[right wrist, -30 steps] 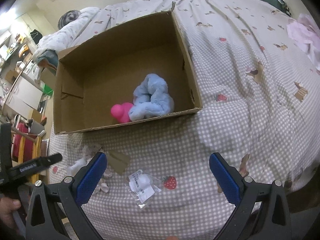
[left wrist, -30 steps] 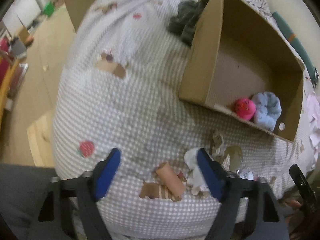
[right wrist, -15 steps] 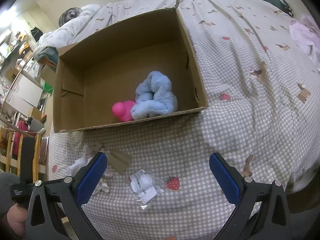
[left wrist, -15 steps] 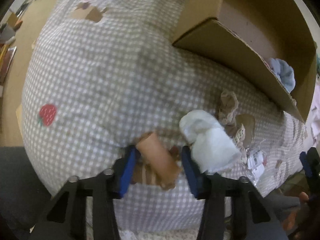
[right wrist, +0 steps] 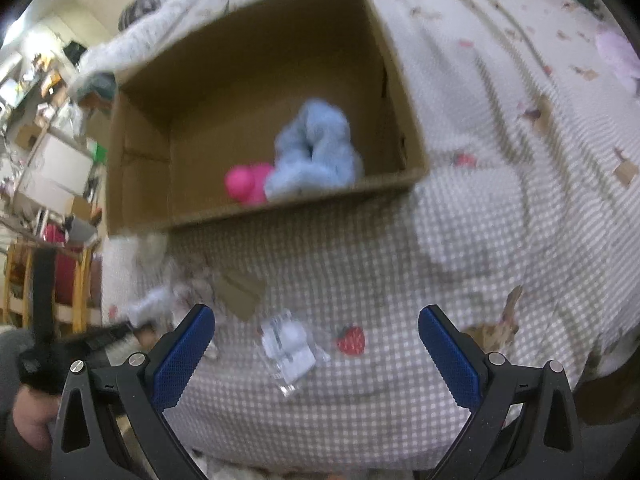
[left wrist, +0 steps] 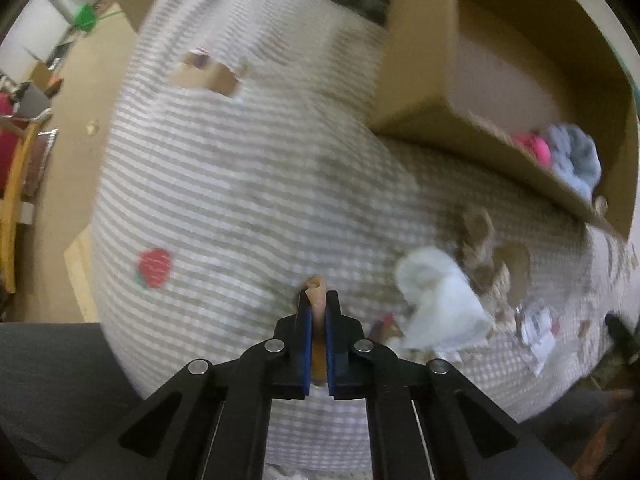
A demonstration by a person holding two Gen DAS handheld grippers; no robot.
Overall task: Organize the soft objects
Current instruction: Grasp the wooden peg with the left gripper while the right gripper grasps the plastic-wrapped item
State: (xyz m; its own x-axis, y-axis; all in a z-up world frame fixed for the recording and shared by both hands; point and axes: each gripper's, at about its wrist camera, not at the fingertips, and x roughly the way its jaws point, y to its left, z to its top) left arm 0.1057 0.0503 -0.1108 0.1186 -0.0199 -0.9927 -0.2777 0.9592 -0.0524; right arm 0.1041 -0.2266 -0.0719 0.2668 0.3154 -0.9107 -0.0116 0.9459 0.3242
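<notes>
Pinching a tan roll of soft material [left wrist: 316, 304] flat between the blue pads [left wrist: 306, 344] of the left gripper [left wrist: 316, 300], jaws having just been closing and now nearly together, with the roll's tip poking out past the fingertips. Pointing almost straight down at the checked bedspread [left wrist: 240, 184], near its rounded front edge. Holding the roll with its long axis running along the fingers, so nothing sticking out sideways.

Lying up and to the right of this gripper: the open cardboard box [left wrist: 420, 92], already containing a pink ball [left wrist: 534, 148] and a pale blue fuzzy cloth [left wrist: 576, 160] in its near corner. Judging the coming move as a lift and a carry over the box's near wall.

Hanging idle with jaws spread wide and nothing between them: the right gripper [right wrist: 316, 344], above a clear packet [right wrist: 288, 344] on the bedspread, facing the box mouth. Still waiting on the bedspread beside the held roll: a white crumpled cloth [left wrist: 436, 296] and beige lace scraps [left wrist: 484, 248], closer to the left gripper.
</notes>
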